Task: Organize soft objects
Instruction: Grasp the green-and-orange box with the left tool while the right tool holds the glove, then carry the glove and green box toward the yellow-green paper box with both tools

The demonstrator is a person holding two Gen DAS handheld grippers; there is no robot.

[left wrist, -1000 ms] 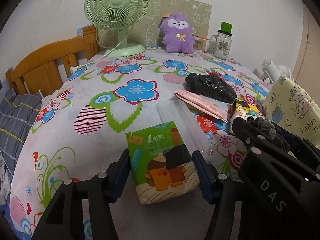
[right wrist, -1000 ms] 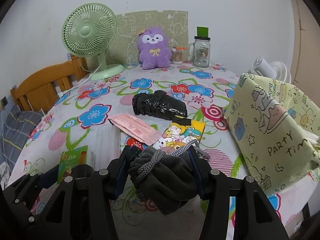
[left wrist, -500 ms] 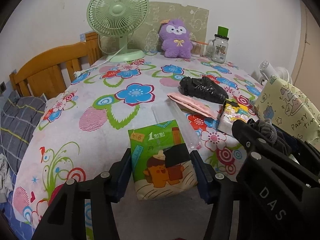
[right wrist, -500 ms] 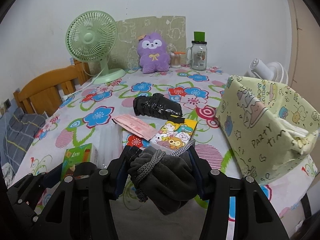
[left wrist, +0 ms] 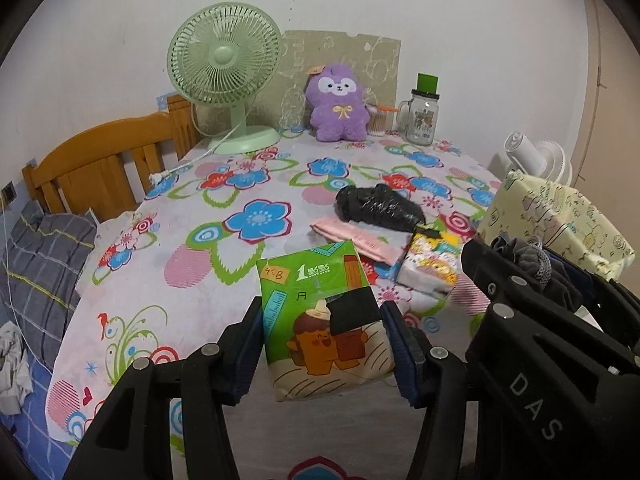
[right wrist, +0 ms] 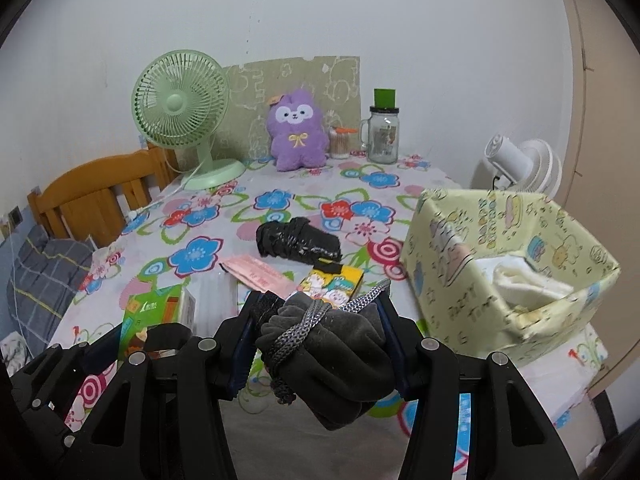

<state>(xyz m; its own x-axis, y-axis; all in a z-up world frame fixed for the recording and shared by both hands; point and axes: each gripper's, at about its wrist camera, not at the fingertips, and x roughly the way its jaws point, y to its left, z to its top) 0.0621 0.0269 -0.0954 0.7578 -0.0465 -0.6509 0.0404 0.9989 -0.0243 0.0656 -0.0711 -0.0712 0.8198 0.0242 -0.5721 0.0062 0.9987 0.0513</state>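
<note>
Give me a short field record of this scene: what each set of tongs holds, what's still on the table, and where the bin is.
left tongs: shut on green tissue pack, lifted off the table
right tongs: shut on dark grey drawstring pouch
still on the flowered tablecloth: black plastic bundle, pink packet, yellow cartoon tissue pack
bin: yellow paper bin at the right table edge, white cloth inside
far edge: purple plush, green fan, glass jar mug

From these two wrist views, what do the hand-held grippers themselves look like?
Both look alike: the left hand-held gripper and right hand-held gripper have matte black plastic frames with silver screw heads and dark blue pads. White "DAS" lettering marks the right one's side. No cables or sleeves visible.
</note>
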